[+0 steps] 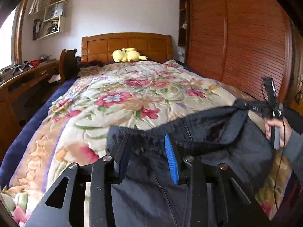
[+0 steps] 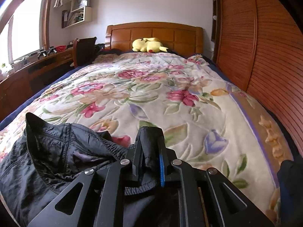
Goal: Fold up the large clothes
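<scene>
Both wrist cameras sit low at the bed's (image 1: 132, 87) foot, close over the jacket (image 1: 227, 143), facing the headboard (image 2: 154, 36). They share quilt (image 2: 151, 94), plush (image 1: 128, 55), wardrobe (image 2: 265, 47).

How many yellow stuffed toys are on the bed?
1. The yellow plush lies at the far end of the bed, against the headboard. Others could be hidden behind the dark jacket.

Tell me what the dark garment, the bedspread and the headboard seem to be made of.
Dark garment: probably thin synthetic shell, crinkled with slight sheen, with a fuzzy lining showing inside.
Bedspread: plush fleece-like blanket, embossed floral print, matte.
Headboard: wood or wood veneer, orange-brown, glossy varnished panels.
</scene>
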{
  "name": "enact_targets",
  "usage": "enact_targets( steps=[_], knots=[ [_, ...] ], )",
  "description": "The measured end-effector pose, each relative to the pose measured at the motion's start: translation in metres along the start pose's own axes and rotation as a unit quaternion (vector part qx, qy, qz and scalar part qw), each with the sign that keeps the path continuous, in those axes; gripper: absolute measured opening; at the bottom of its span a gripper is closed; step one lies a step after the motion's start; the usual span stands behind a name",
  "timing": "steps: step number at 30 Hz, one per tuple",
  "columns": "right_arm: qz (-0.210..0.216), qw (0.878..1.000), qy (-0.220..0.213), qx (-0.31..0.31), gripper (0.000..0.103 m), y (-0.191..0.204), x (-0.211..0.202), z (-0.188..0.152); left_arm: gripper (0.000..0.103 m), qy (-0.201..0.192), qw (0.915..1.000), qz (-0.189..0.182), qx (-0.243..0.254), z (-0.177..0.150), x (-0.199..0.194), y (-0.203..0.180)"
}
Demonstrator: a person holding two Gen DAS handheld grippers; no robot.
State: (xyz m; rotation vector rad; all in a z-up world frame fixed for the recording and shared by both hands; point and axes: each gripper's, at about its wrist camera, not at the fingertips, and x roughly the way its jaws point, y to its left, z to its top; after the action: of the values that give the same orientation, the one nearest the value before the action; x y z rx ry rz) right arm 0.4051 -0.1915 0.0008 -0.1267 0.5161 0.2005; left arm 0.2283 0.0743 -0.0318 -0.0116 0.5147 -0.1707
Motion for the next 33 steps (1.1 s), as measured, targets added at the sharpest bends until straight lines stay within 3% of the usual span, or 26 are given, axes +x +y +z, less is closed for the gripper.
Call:
enact_targets(
  steps=[4, 5, 9, 12, 17, 21, 28, 31, 33],
  knots=[
    [-0.003, 1.0, -0.004, -0.015, 0.028, -0.001, -0.005, 0.002, 0.044, 0.012, 0.9995, -0.026, 0.01, -0.009, 0.005, -0.004],
    [-0.006, 1.0, -0.008, -0.016, 0.034, -0.003, -0.008, 0.003, 0.049, 0.014, 0.9995, -0.025, 0.014, -0.011, 0.007, -0.005],
    [-0.01, 1.0, -0.005, -0.014, 0.041, -0.013, -0.011, 0.008, 0.069, 0.02, 0.9992, -0.031, 0.017, -0.019, 0.01, -0.006],
    [-0.015, 1.0, 0.021, -0.017, 0.042, -0.019, -0.001, 0.003, 0.069, 0.023, 0.9987, -0.044, 0.011, -0.021, 0.013, -0.004],
    [-0.004, 0.993, 0.12, -0.008, 0.042, -0.026, 0.043, -0.018, 0.069, 0.024, 0.9987, -0.042, 0.015, -0.024, 0.013, -0.006],
    [0.029, 0.983, 0.179, 0.016, 0.042, -0.03, 0.074, -0.028, 0.07, 0.027, 0.9986, -0.043, 0.015, -0.026, 0.014, -0.009],
    [0.02, 0.978, 0.205, 0.033, 0.042, -0.035, 0.104, -0.026, 0.07, 0.034, 0.9984, -0.043, 0.016, -0.028, 0.017, -0.01],
    [0.06, 0.974, 0.215, 0.045, 0.014, -0.034, 0.107, -0.026, 0.07, 0.034, 0.9983, -0.045, 0.017, -0.028, 0.019, -0.011],
    [0.065, 0.975, 0.21, 0.025, 0.006, -0.03, 0.104, -0.024, 0.07, 0.035, 0.9982, -0.046, 0.017, -0.028, 0.02, -0.012]
  ],
)
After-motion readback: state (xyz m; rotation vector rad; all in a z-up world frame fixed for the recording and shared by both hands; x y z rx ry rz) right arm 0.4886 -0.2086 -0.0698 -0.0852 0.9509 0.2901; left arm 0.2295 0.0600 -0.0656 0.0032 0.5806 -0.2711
